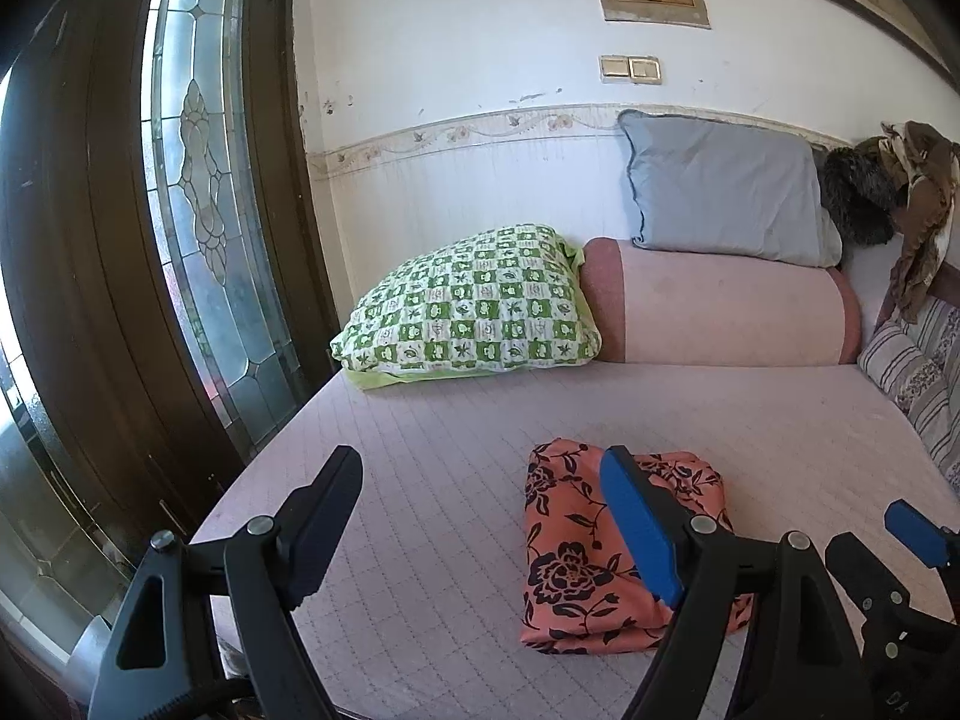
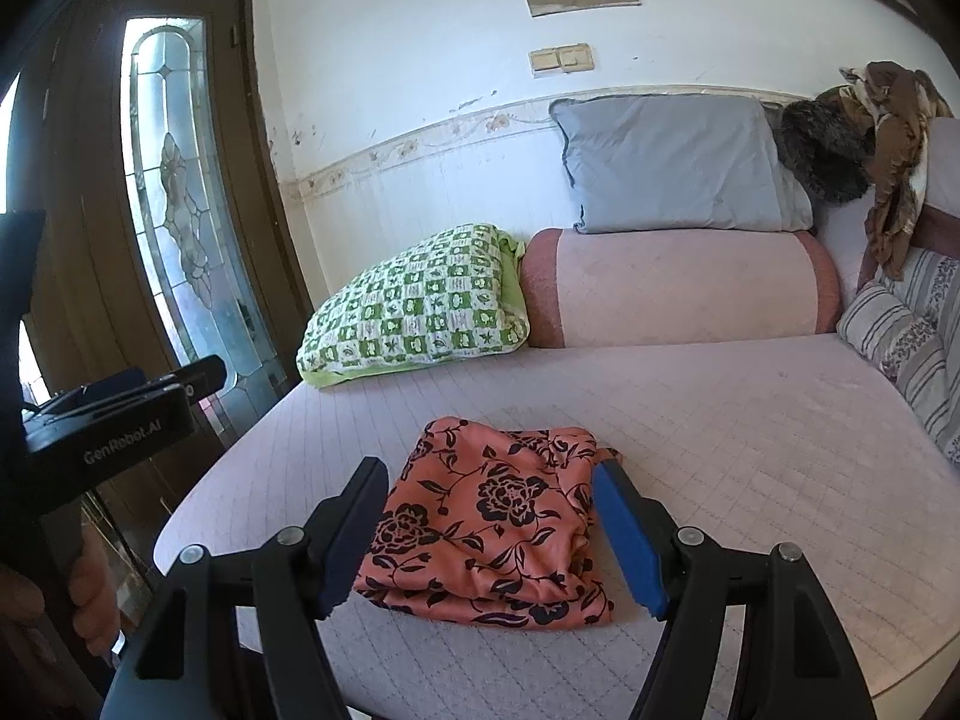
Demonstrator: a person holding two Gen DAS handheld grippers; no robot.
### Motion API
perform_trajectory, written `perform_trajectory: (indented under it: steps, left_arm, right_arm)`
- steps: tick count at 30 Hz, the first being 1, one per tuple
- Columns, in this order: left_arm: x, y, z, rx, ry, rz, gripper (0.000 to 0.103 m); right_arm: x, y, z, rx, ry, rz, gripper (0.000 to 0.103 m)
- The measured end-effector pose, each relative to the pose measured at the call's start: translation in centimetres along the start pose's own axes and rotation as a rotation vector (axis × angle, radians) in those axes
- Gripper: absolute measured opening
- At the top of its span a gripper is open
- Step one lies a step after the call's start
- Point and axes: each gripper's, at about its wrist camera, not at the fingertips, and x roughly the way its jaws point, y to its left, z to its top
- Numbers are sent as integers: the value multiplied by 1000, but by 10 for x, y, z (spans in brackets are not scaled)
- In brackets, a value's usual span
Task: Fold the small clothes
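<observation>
A small orange garment with a black flower print lies folded into a compact bundle on the pink quilted bed. It also shows in the right wrist view. My left gripper is open and empty, held above the bed just left of the garment. My right gripper is open and empty, with its jaws on either side of the garment and above it. The right gripper's blue fingertip shows at the right edge of the left wrist view.
A green checked pillow, a pink bolster and a grey cushion lie at the head of the bed. Striped cushions and brown clothes are at the right. A dark wooden door with glass stands left.
</observation>
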Motion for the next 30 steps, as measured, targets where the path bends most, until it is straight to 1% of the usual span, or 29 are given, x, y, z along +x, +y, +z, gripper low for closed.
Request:
perform_trajectory:
  steps: [8,12,20,25,30]
  left_arm:
    - [2,11,-8,0,-20,20,82]
    - [1,18,-11,9,-32,45,82]
    - [-8,35,-12,-13,-30,30,82]
    - [-16,40,-12,-20,-31,25,82]
    - [-21,42,-10,-36,-33,29,82]
  right_arm:
    - [1,-1,2,1,6,-17,74]
    - [0,5,3,-3,10,-11,74]
    - [-5,25,5,-42,14,0,74]
    - [-13,34,7,-57,4,14,74]
    - [-16,37,11,-66,-3,9,74]
